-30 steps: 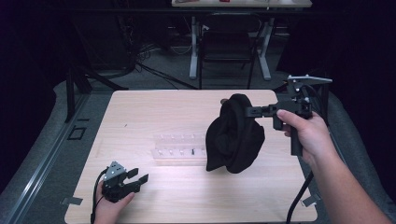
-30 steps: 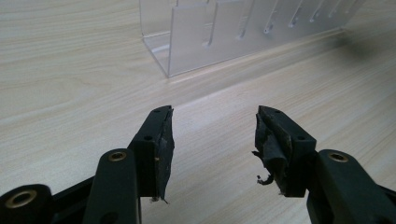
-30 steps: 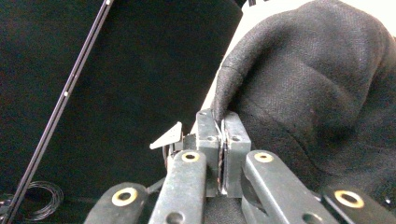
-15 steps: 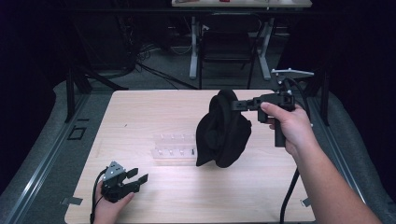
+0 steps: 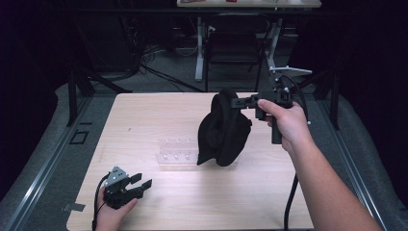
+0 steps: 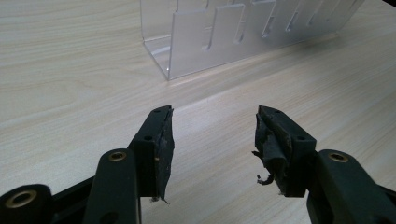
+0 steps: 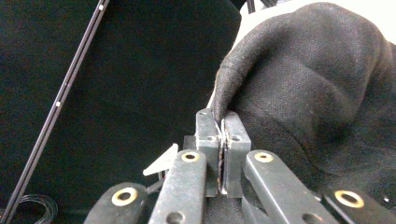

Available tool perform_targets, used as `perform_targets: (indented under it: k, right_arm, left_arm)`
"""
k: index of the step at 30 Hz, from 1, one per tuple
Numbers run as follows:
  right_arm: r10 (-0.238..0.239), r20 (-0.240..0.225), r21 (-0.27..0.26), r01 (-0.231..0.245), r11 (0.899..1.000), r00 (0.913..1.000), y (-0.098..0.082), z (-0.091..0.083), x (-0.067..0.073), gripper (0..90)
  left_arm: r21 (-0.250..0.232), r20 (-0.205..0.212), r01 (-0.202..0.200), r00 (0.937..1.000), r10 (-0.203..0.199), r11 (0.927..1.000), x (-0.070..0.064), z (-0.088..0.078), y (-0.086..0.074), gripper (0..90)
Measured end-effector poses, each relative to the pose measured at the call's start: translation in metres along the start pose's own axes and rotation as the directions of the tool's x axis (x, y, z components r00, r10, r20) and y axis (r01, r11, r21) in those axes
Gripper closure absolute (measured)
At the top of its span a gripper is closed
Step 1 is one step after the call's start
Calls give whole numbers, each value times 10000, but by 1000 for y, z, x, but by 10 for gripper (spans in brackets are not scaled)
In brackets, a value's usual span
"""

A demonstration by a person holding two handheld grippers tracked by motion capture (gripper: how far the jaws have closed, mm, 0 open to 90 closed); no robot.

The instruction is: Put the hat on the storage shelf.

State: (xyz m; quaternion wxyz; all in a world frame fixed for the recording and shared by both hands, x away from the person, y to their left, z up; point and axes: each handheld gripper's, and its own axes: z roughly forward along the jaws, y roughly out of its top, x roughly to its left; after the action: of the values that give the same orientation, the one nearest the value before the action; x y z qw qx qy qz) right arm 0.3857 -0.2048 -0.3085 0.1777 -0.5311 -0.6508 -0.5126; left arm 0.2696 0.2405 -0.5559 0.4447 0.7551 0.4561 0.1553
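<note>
High view: black cloth (image 5: 223, 130) hanging above the table (image 5: 144, 115), pinched at its top edge, lower end over the near right corner of the clear rack (image 5: 177, 150); touching or just above, cannot tell.
Right gripper view: right gripper (image 7: 223, 122) clamped tight on a fold of the cloth, jaws pressed together with fabric between.
Left gripper view: left gripper (image 6: 212, 133) spread wide, holding nothing, low over the wood and aimed at the rack.
Left hand: resting at the near left corner, well apart from the cloth.
Step in hand: likely carrying the cloth in the air, judging by the hang.
Next move: probably lowering it to the table or rack; calls for a firm pinch, and perhaps the free gripper catching the loose lower end.
</note>
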Motion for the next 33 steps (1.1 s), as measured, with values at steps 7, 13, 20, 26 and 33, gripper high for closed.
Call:
perform_targets:
  k: [7,13,20,26,33]
  right_arm:
    - [65,136,-39,-64,10000,9999,6,6,-3,885]
    - [-2,339,-66,5,10000,9994,11,12,-6,885]
    - [3,337,-45,-1,10000,9994,15,16,-7,885]
    - [-40,414,24,39,10000,9991,15,20,-8,885]
    - [-34,219,49,33,10000,9998,13,24,-9,884]
  left_arm:
    - [2,-8,4,10000,-4,10000,0,0,0,472]
    - [13,-10,24,10000,-24,10000,1,1,0,472]
    - [4,3,28,10000,-28,10000,1,1,0,472]
    - [57,0,10,10000,-10,10000,0,1,0,472]
    - [-95,84,1,10000,0,10000,-3,2,2,472]
